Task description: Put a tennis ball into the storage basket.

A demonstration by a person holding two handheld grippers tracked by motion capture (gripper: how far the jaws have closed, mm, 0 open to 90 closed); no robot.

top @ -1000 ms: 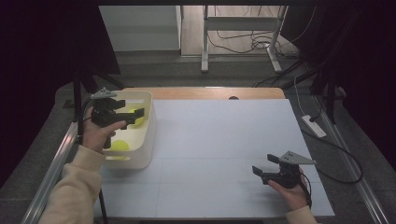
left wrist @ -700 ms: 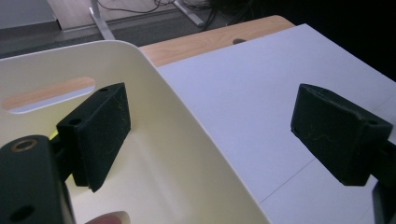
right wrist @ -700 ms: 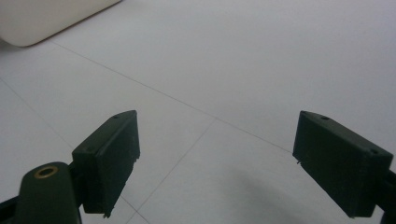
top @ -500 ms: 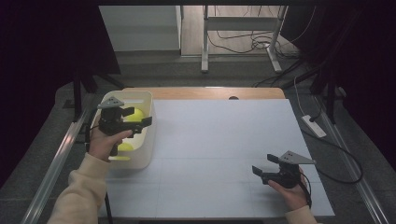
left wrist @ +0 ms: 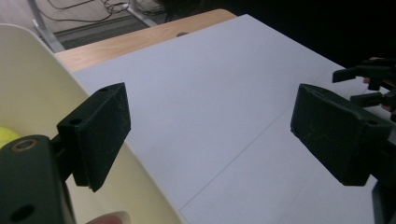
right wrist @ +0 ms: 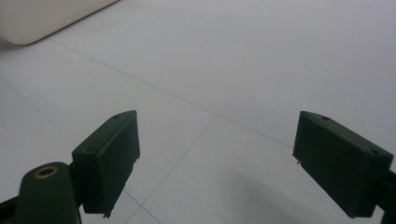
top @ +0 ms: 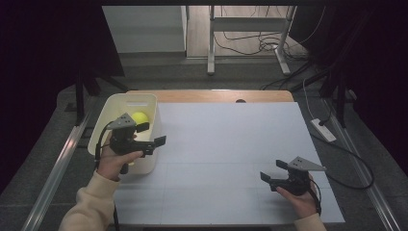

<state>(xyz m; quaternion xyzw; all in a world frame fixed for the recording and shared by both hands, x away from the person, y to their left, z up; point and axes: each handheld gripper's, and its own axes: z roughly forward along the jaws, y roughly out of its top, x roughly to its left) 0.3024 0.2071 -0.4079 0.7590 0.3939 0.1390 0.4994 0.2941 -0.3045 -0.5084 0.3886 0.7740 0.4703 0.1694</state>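
- The left gripper [top: 151, 137] is held over the near right edge of a cream plastic bin [top: 107, 121], its jaws wide apart with nothing between them.
- The left hand [top: 114, 156] wraps the gripper's body from below, and the cream sleeve [top: 91, 204] runs back toward the near table edge.
- The jaws point level and out across the white table cover [top: 226, 144], away from the bin and toward the right gripper.
- In the left gripper view one jaw stands over the bin's rim [left wrist: 42, 88], the other over bare white cover.
- A yellow-green ball [top: 139, 118] lies inside the bin, just behind the left gripper, on the far side of its grey plate; in the left gripper view a sliver of it [left wrist: 7, 136] peeks beside the gripper's body.
- The right gripper [top: 272, 172] sits low over the near right part of the cover, well apart from the bin and ball.
- Its jaws also stand wide apart and empty, aimed leftward toward the bin.
- The right hand [top: 297, 195] cups it from below and behind, wrist near the table edge.
- In the right gripper view the bin's corner [right wrist: 42, 18] lies far ahead of the jaws.
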